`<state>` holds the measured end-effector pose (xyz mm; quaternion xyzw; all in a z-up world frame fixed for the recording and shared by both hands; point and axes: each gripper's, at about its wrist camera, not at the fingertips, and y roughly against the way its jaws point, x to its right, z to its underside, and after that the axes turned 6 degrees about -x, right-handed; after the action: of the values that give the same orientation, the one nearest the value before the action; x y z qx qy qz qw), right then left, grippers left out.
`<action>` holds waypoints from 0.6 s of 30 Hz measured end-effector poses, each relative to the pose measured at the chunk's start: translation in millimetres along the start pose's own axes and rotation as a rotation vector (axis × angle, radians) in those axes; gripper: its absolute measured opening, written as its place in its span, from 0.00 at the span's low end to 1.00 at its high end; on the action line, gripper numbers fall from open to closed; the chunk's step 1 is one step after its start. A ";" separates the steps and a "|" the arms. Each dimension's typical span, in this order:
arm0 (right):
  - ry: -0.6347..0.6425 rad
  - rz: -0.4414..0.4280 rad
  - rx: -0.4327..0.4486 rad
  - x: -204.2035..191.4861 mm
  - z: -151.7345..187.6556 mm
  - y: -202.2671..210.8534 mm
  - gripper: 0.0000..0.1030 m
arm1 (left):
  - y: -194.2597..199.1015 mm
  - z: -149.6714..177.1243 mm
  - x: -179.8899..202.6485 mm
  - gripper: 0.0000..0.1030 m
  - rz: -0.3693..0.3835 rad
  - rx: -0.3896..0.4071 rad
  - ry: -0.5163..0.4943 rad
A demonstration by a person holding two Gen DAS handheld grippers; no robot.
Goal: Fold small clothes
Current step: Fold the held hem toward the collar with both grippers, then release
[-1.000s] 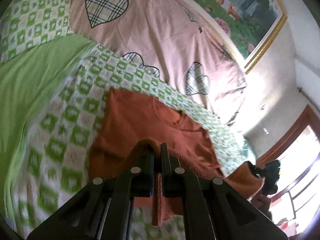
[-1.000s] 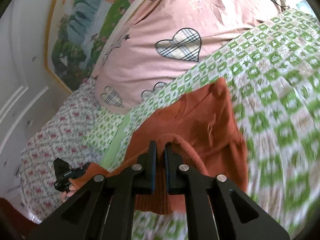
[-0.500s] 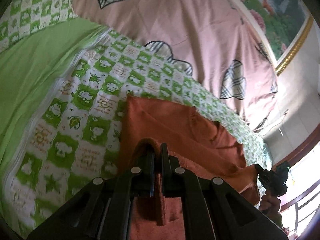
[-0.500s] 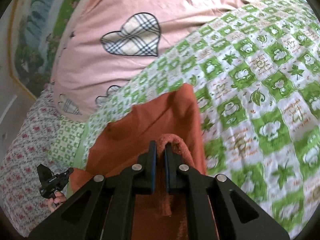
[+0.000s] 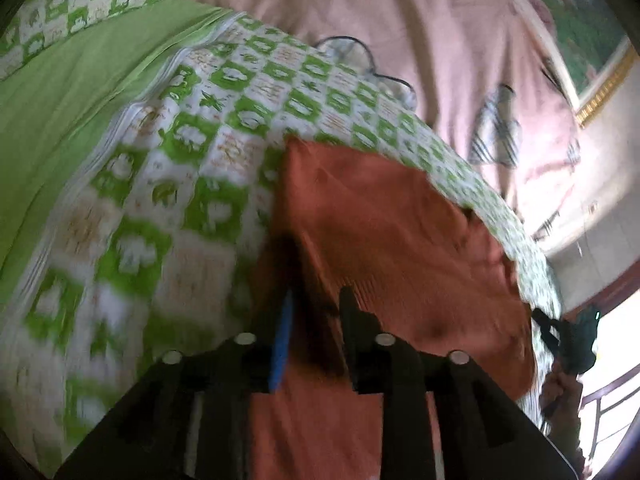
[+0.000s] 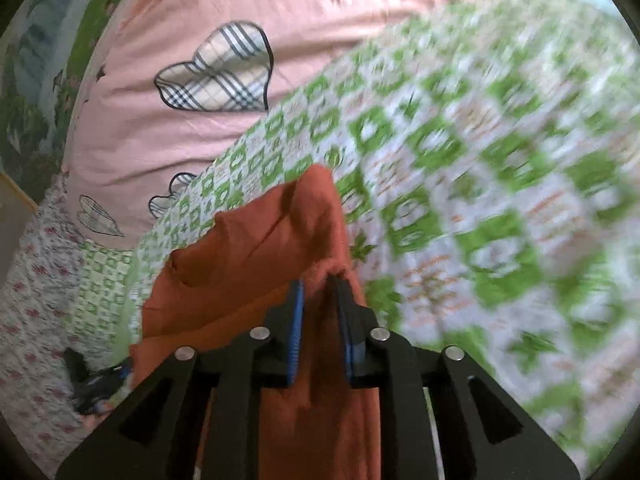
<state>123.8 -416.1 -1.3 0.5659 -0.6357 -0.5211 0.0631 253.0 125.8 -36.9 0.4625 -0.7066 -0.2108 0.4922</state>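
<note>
Over the orange garment (image 5: 392,232), left tongs (image 5: 316,300), right tongs (image 6: 318,284), both just parted

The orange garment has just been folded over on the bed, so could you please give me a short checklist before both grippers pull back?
1. Left gripper let go: ok, jaws have just been opening, gap visible.
2. Right gripper let go: ok, jaws have just been opening, cloth between them unpinched.
3. Orange garment resting on the green checked bedspread: ok.
4. Fold edges aligned: cannot tell, blurred.
5. Cloth snagged on a blue pad: cannot tell.
</note>
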 end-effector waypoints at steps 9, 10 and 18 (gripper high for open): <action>0.459 -0.090 -0.304 -113.6 91.1 -47.0 0.20 | -50.8 55.5 95.3 0.34 0.035 -0.169 -0.197; 0.492 -0.050 -0.313 -119.1 91.9 -58.6 0.20 | -55.1 50.9 100.3 0.34 0.029 -0.167 -0.210; 0.422 0.238 -0.185 -105.2 -2.8 -109.0 0.12 | -92.3 -48.3 91.6 0.19 -0.071 -0.162 -0.224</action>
<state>233.9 -315.1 -26.4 0.5752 -0.6202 -0.4365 0.3065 329.2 9.9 -40.0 0.4195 -0.7210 -0.3346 0.4385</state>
